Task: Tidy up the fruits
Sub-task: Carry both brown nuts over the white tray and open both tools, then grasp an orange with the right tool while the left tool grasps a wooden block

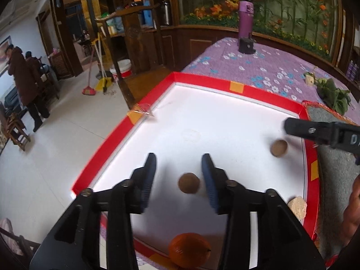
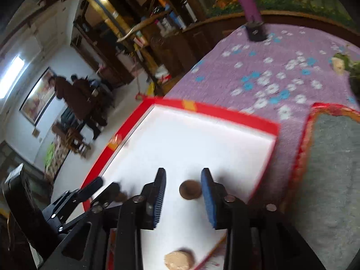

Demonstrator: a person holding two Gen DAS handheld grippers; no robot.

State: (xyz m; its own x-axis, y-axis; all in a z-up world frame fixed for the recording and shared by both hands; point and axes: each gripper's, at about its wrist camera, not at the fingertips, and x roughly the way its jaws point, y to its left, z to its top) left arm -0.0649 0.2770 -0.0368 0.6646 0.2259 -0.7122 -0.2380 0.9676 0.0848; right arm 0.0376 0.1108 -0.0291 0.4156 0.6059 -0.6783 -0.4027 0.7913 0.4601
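A white tray with a red rim (image 1: 202, 81) lies on the table. In the left wrist view my left gripper (image 1: 178, 164) is open, with a small round brown fruit (image 1: 189, 183) on the tray between its fingers. A second brown fruit (image 1: 279, 148) lies at the right, just under my right gripper's finger (image 1: 315, 132). An orange (image 1: 189, 249) lies at the near edge, a beige lump (image 1: 297, 207) at the right rim. In the right wrist view my right gripper (image 2: 183, 173) is open around a brown fruit (image 2: 190, 189); the beige lump (image 2: 178, 259) lies below.
The table has a purple flowered cloth (image 1: 247, 67) with a purple bottle (image 1: 246, 27) at the far end and leafy greens (image 1: 333, 94) at the right. A grey mat with a red-orange border (image 2: 333, 168) lies right of the tray. People stand far left across the room (image 1: 20, 81).
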